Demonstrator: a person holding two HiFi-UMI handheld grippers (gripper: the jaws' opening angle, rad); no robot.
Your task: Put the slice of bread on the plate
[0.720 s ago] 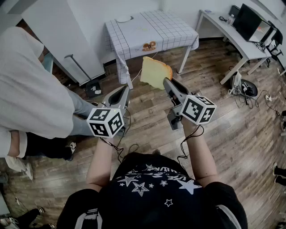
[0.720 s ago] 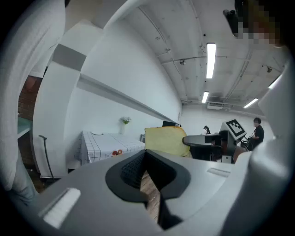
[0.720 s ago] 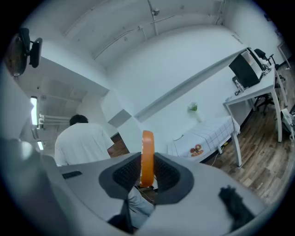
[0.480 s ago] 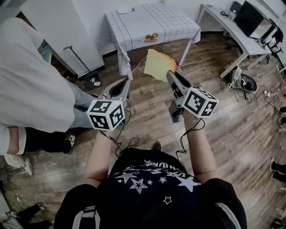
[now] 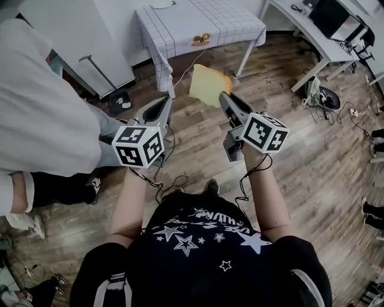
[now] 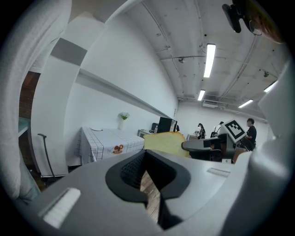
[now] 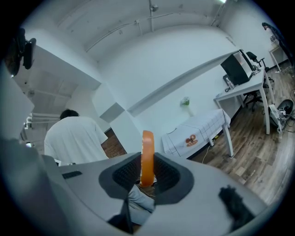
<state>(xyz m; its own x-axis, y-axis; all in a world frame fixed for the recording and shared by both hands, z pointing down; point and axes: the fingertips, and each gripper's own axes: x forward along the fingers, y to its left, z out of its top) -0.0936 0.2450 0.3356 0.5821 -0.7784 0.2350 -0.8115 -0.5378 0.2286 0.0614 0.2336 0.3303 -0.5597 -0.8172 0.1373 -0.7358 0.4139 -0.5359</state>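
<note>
A slice of bread (image 5: 208,85), pale with an orange crust, hangs in the air with my right gripper (image 5: 223,96) shut on its lower edge. In the right gripper view the bread (image 7: 147,154) stands edge-on between the pads. My left gripper (image 5: 164,104) is beside it to the left, jaws together with nothing between them. The left gripper view has the bread (image 6: 166,140) and the right gripper (image 6: 203,146) ahead to the right. A white plate (image 5: 162,5) lies at the far end of the checked-cloth table (image 5: 219,21), well ahead of both grippers.
Round pastries (image 5: 201,39) lie on the table near its front edge. A person in white (image 5: 42,114) stands close at the left. A desk with a monitor (image 5: 312,27) stands at the right, with cables (image 5: 327,99) on the wooden floor below it.
The table has slid up in the head view. The bread stays gripped in the right gripper, and both grippers keep about the same pose.
</note>
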